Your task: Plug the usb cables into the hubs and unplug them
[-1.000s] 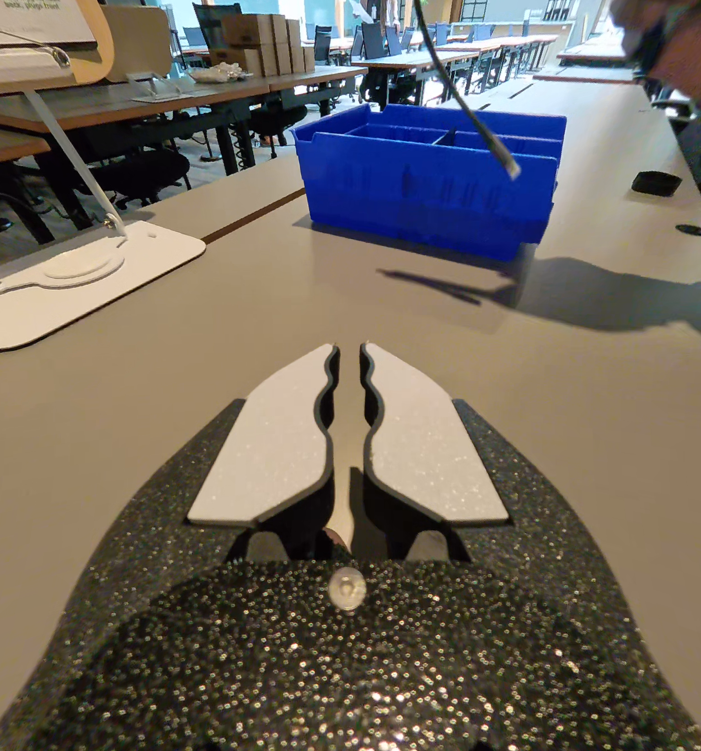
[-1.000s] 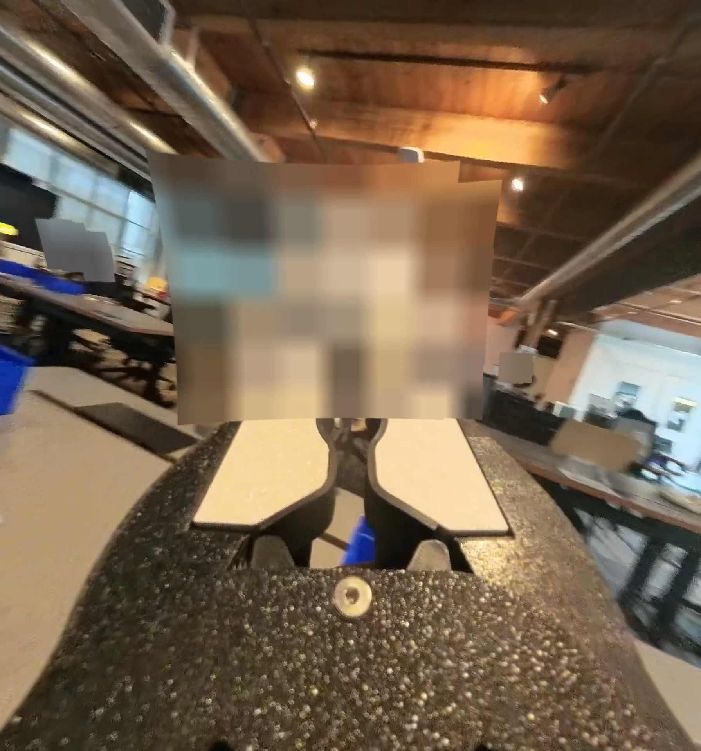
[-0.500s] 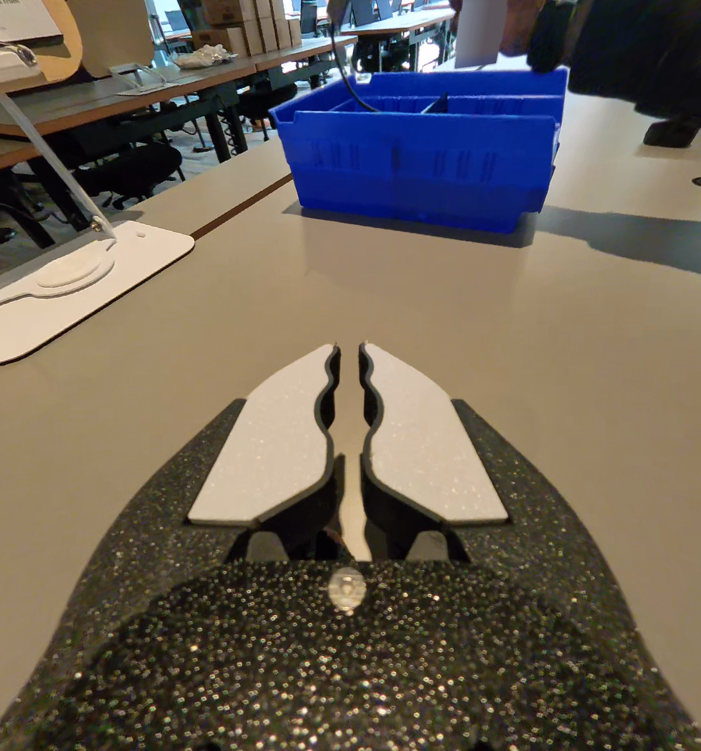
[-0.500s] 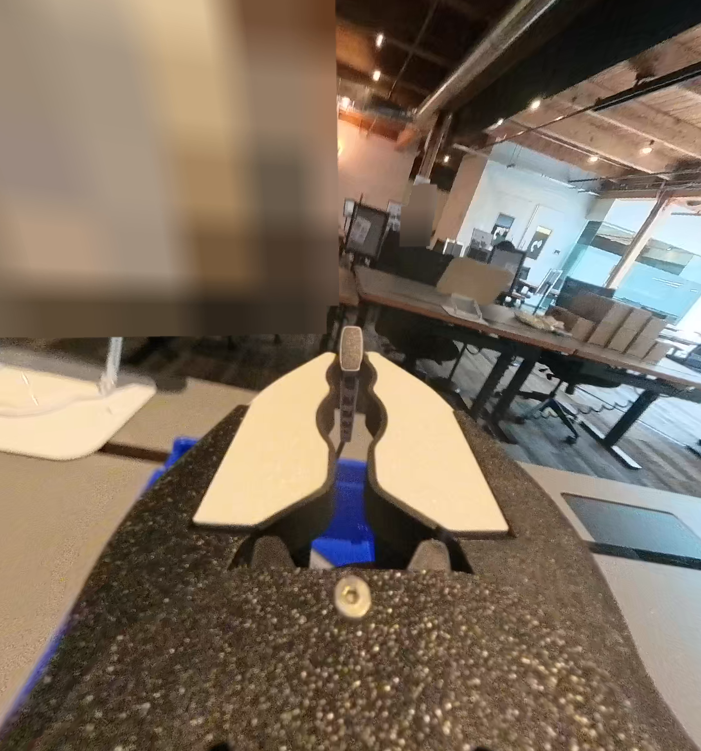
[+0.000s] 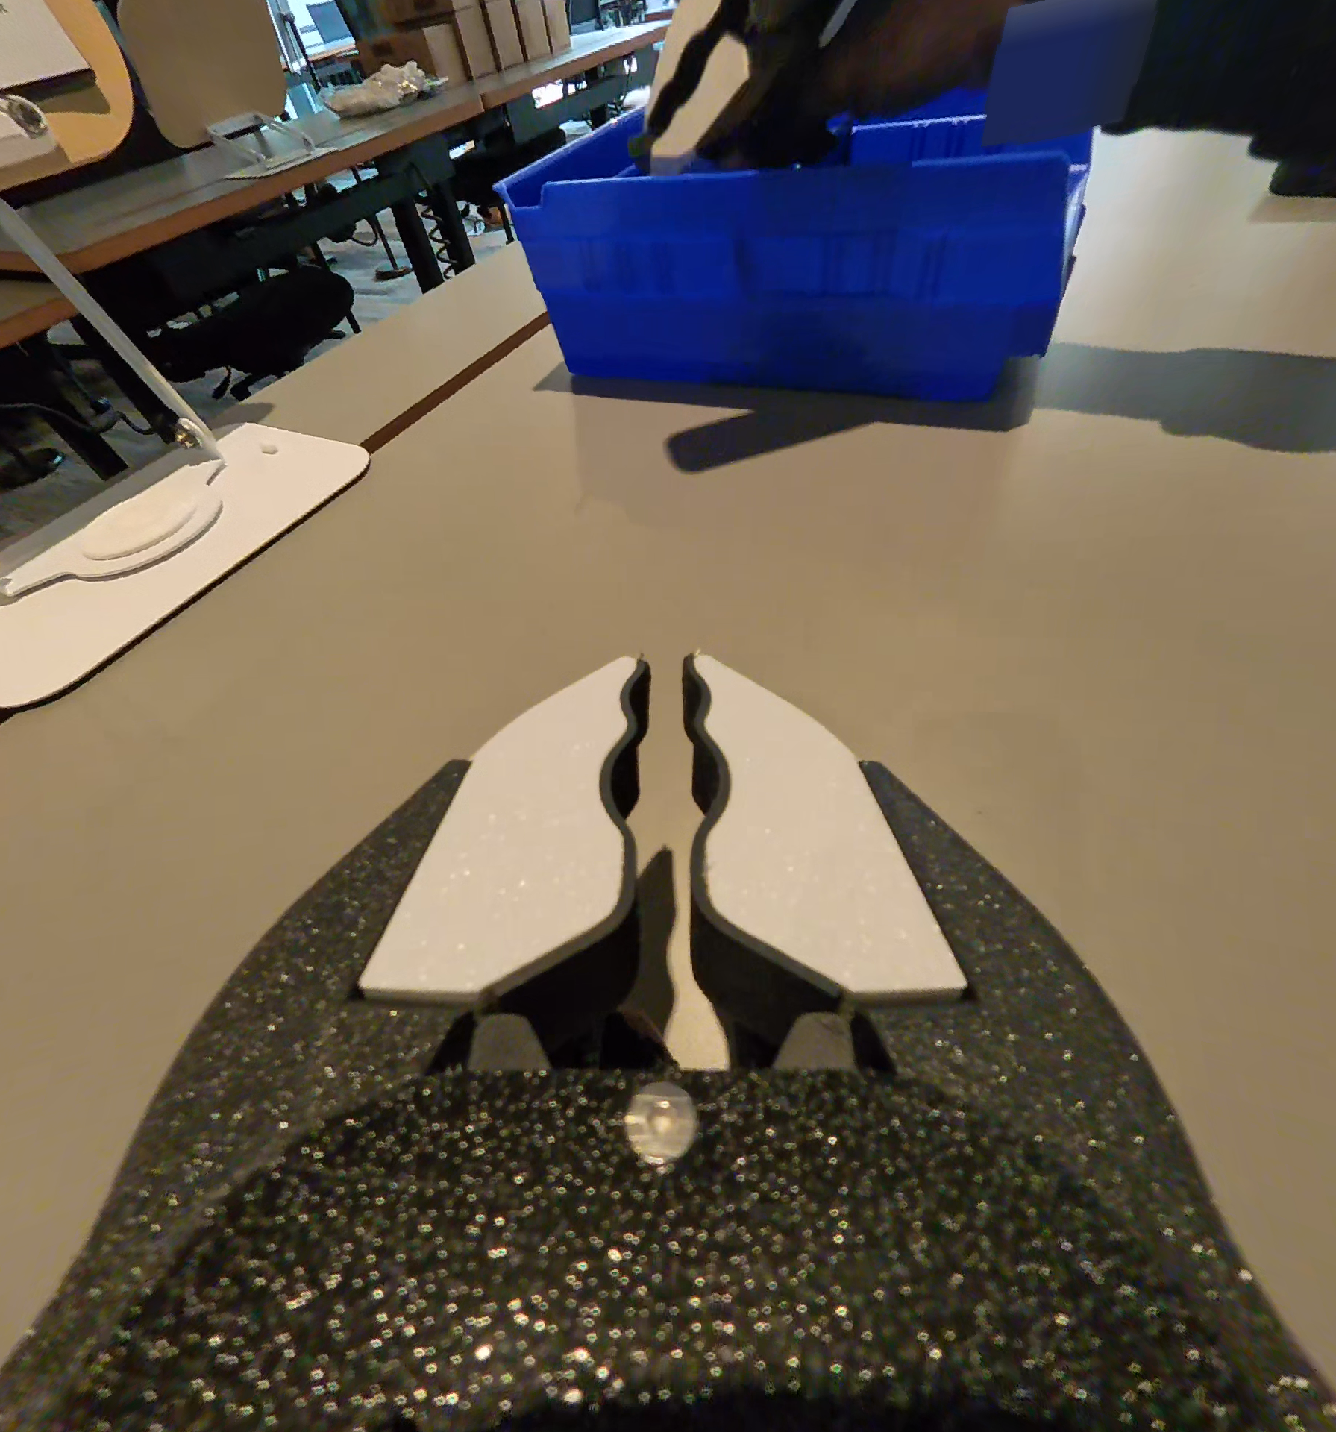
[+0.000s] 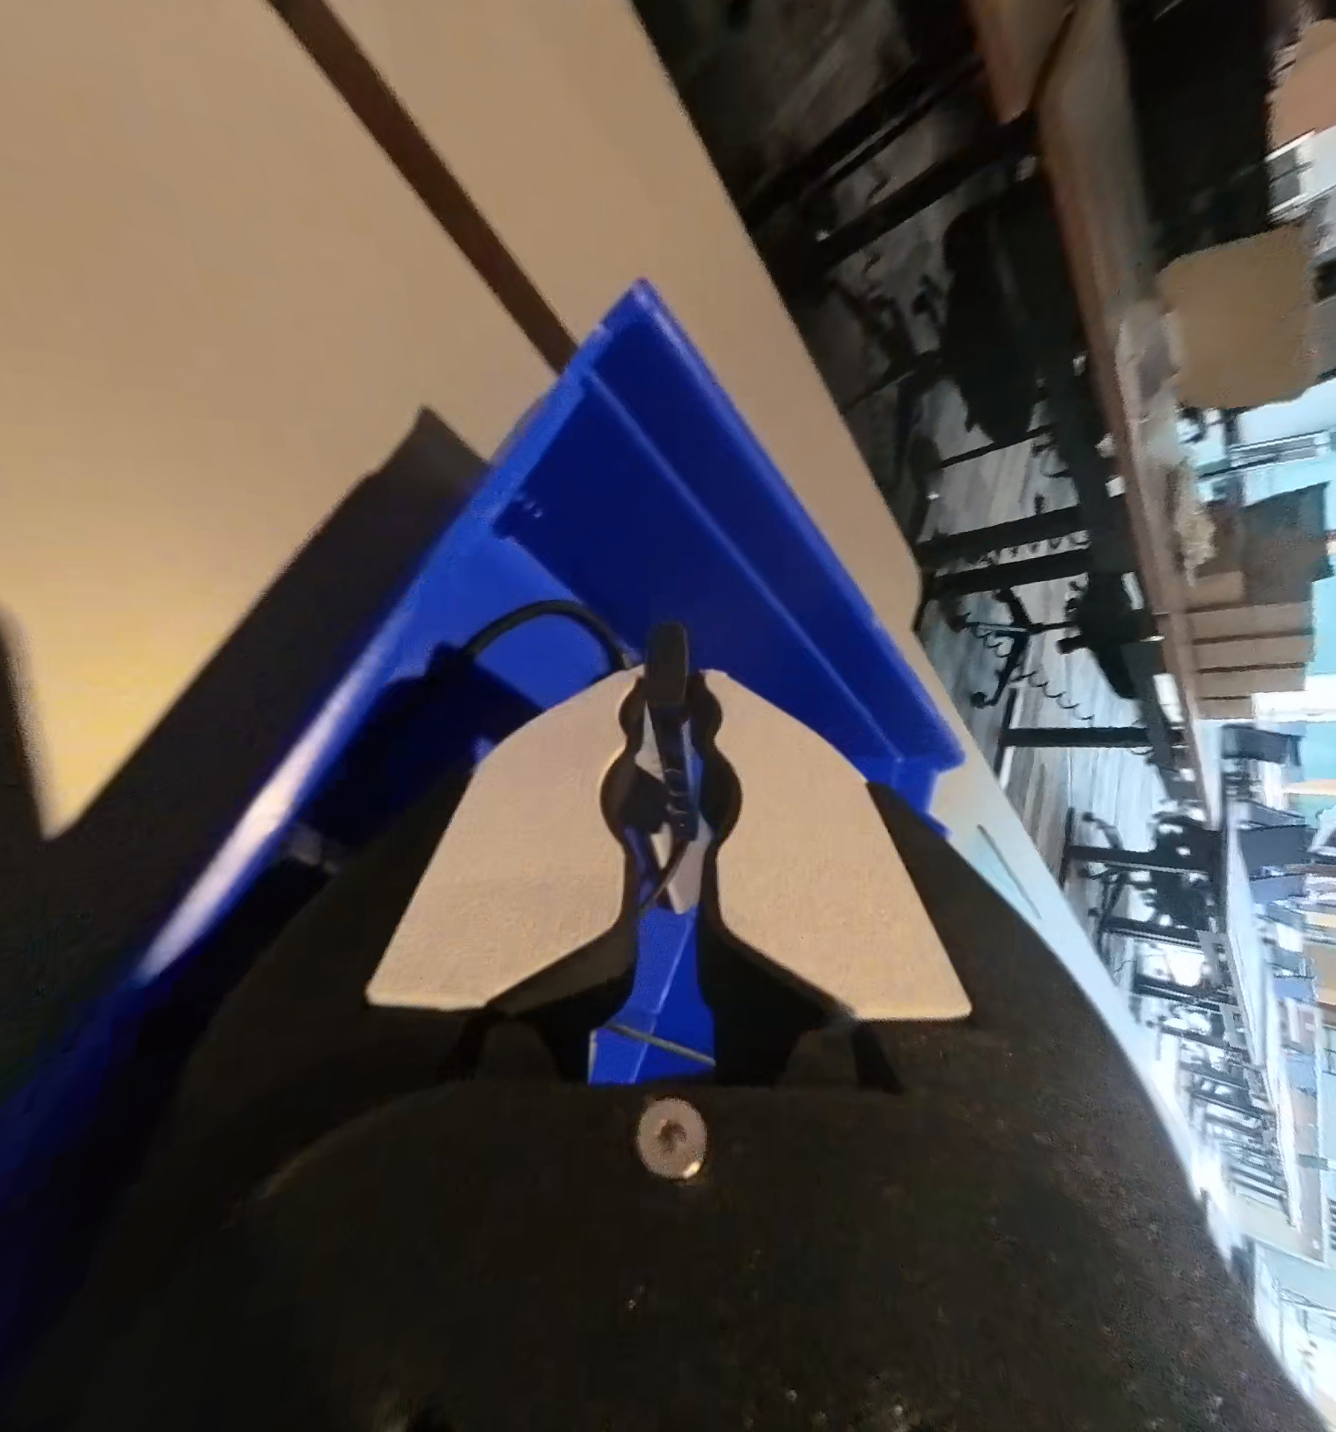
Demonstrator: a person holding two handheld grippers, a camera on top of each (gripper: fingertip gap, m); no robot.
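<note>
My right gripper (image 6: 668, 682) is shut on the black plug of a USB cable (image 6: 666, 659). It points down into the blue bin (image 6: 649, 496), and the cable's black cord (image 6: 540, 612) loops to the left inside. In the left wrist view the right gripper (image 5: 676, 147) and the hand holding it reach into the blue bin (image 5: 796, 256) from above at the far side of the table. My left gripper (image 5: 666, 662) hovers low over the grey table (image 5: 959, 620), short of the bin. Its fingers are shut with only a thin slit between them and hold nothing.
A white stand base (image 5: 145, 542) with a clear slanted arm lies at the table's left edge. A dark seam (image 5: 455, 380) runs along the tabletop left of the bin. Other desks, chairs and cardboard boxes (image 5: 447, 46) stand beyond to the left.
The right gripper swung from pointing up and across the room down into the blue bin, with the cable plug in its fingers. The left gripper tilted slightly; the bin looks nearer.
</note>
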